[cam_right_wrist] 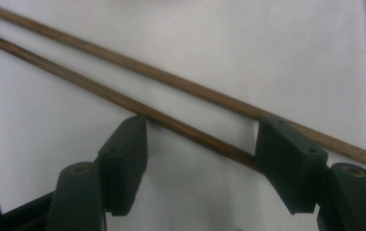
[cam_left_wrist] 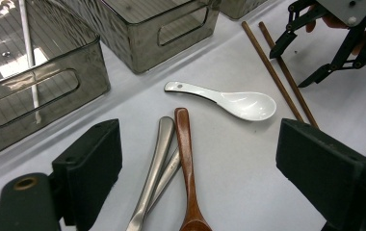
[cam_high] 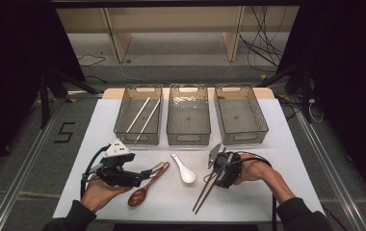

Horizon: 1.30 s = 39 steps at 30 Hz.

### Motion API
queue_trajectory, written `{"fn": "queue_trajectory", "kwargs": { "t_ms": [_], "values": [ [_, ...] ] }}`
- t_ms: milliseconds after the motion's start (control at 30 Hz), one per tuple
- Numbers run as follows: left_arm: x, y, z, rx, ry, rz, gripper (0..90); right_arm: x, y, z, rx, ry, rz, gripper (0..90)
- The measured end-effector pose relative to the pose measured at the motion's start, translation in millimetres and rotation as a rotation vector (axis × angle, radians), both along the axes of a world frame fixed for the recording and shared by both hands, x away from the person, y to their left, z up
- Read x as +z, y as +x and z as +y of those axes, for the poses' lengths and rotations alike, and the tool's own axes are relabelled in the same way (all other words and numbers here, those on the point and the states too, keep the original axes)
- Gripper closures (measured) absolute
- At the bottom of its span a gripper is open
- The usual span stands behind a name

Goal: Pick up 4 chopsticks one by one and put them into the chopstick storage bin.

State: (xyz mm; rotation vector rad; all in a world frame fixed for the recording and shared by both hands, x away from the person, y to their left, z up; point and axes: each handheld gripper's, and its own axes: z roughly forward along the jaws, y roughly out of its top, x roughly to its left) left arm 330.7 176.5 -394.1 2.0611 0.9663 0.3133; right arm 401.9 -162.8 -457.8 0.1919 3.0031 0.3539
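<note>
Brown chopsticks [cam_high: 210,188] lie on the white surface [cam_high: 248,192], right of the white spoon [cam_high: 184,169]. Right claw [cam_right_wrist: 201,144] is down over them, partly open, straddling one stick, not clamped. Left claw [cam_left_wrist: 198,159] hangs wide, empty, above the wooden spoon [cam_left_wrist: 187,163].

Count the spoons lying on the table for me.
3. A white spoon lies in the middle, a brown wooden spoon sits just left of it, and a metal spoon rests against the wooden one. A second metal handle beneath may be another.
</note>
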Motion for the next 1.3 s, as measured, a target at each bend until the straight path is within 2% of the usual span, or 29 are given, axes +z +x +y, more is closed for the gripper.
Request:
{"fn": "queue_trajectory", "kwargs": {
  "t_ms": [267,533,800,933,1067,1300],
  "values": [
    [-0.2,0.2,-1.4,-0.001,-0.001,0.003,16.1,-0.8,-0.8,0.1,0.022,0.006,-0.007,37.2],
    [-0.5,0.4,-1.6,0.001,0.003,0.004,16.3,-2.4,1.5,-1.1,0.014,0.017,0.003,34.0],
    [0.2,0.0,-0.6,0.0,0.006,0.002,16.3,-2.1,3.9,-1.9,-0.029,0.009,0.047,36.5],
    [0.5,-0.1,-0.2,0.001,0.004,-0.001,16.3,-0.2,0.3,-0.6,-0.03,-0.018,0.057,42.2],
    [0.6,-0.3,-0.3,-0.001,0.003,-0.002,16.3,1.8,-4.9,-1.1,-0.007,-0.064,0.058,48.6],
    [0.5,-0.3,-1.3,-0.004,0.006,0.0,16.3,2.9,-12.2,1.3,0.026,-0.098,0.067,60.6]
  ]
}}
